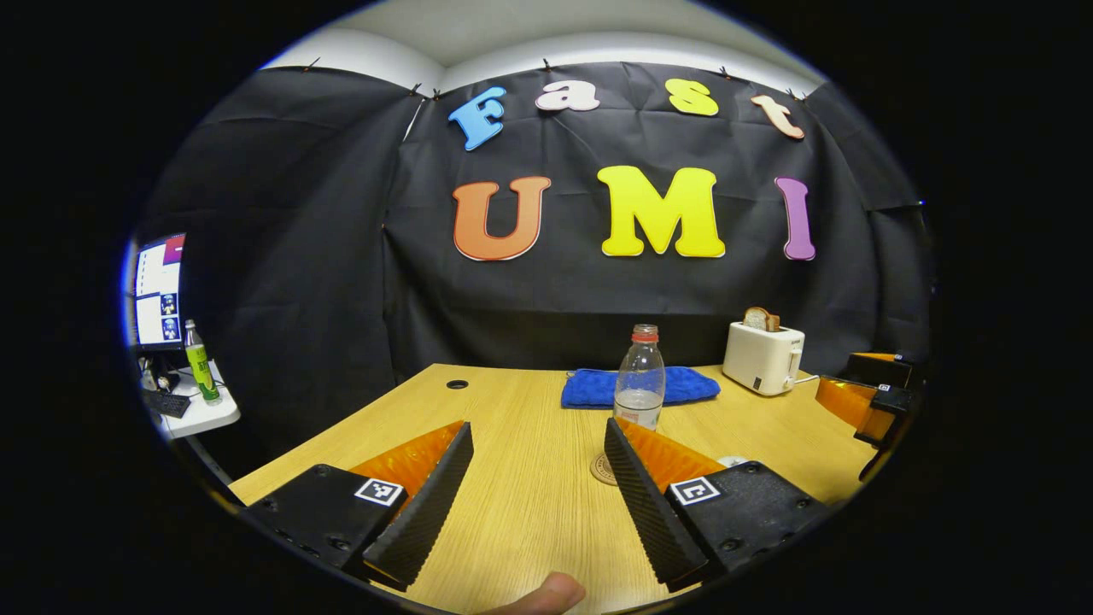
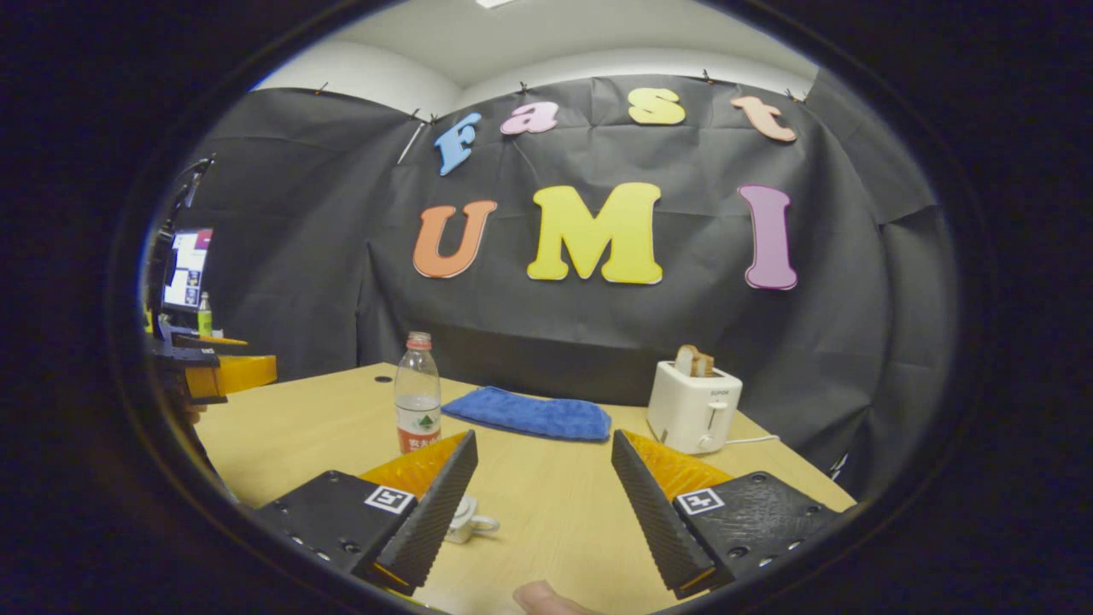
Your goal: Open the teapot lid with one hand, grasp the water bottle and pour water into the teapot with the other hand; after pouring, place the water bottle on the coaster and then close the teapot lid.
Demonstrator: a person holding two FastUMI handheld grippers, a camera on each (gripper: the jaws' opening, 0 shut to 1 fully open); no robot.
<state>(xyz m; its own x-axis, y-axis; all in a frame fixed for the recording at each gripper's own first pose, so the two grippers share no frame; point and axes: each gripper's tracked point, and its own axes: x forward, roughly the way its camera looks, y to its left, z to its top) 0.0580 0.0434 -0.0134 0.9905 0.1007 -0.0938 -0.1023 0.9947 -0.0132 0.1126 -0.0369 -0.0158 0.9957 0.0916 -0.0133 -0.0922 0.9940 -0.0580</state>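
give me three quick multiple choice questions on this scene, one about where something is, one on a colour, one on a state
1. Where does the blue cloth lie?
A. on the toaster
B. on the table, behind the water bottle
C. on the floor

2. What colour is the water bottle cap?
A. red
B. green
C. white

3. How do the right tongs stand?
A. shut on the bottle
B. shut on the cloth
C. open, holding nothing

Answers:
1 B, it lies flat on the table beyond the bottle.
2 A, the cap is reddish in both views.
3 C, the fingers stand wide apart with bare table between them.
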